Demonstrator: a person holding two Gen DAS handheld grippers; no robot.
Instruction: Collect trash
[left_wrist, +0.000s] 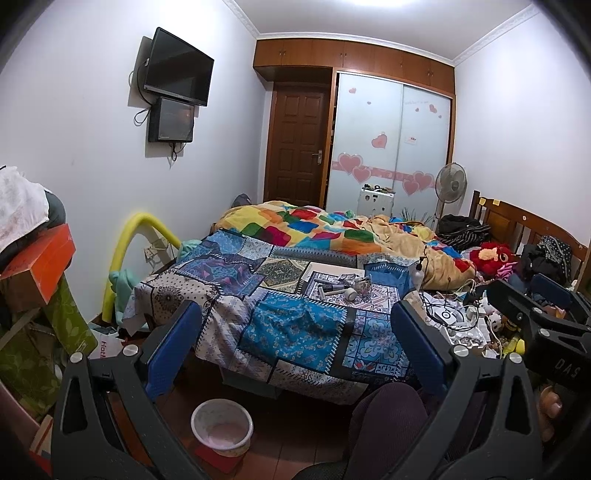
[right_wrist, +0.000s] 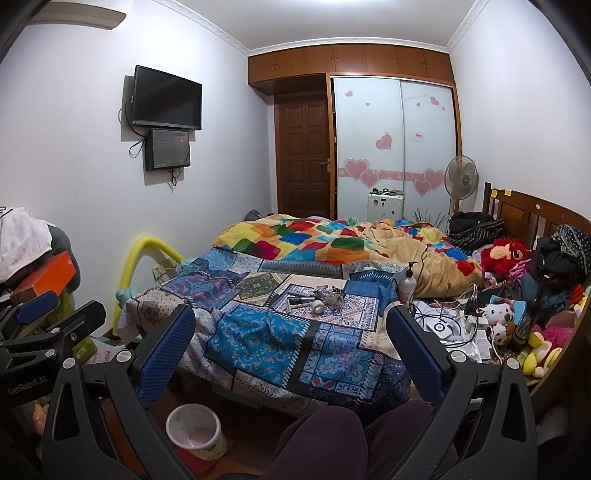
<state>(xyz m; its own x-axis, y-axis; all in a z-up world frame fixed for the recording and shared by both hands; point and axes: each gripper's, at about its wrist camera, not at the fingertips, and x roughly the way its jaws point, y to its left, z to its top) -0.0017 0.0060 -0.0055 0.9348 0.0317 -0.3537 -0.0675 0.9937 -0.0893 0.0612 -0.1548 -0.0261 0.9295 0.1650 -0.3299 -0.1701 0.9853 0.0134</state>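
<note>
A small pile of litter (left_wrist: 341, 287) (right_wrist: 317, 300) lies on the patchwork bedsheet (left_wrist: 295, 325) (right_wrist: 258, 332): short tubes, a white round piece and a crumpled clear wrapper. On the floor before the bed stands a pale empty waste bin (left_wrist: 221, 428) (right_wrist: 195, 435). My left gripper (left_wrist: 295, 306) is open with nothing between its blue pads and hangs short of the bed's near edge. My right gripper (right_wrist: 291, 311) is open too and holds nothing. Each gripper also shows in the other's view: the right gripper (left_wrist: 521, 286) at the right edge, the left gripper (right_wrist: 62, 310) at the left edge.
A pump bottle (right_wrist: 408, 282), cables and chargers (right_wrist: 443, 325), soft toys (right_wrist: 498, 317) and clothes crowd the bed's right side. A colourful quilt (right_wrist: 314, 240) covers the far half. Stacked boxes (left_wrist: 44, 266) stand at left. The person's knees (right_wrist: 321, 439) are below, beside the bin.
</note>
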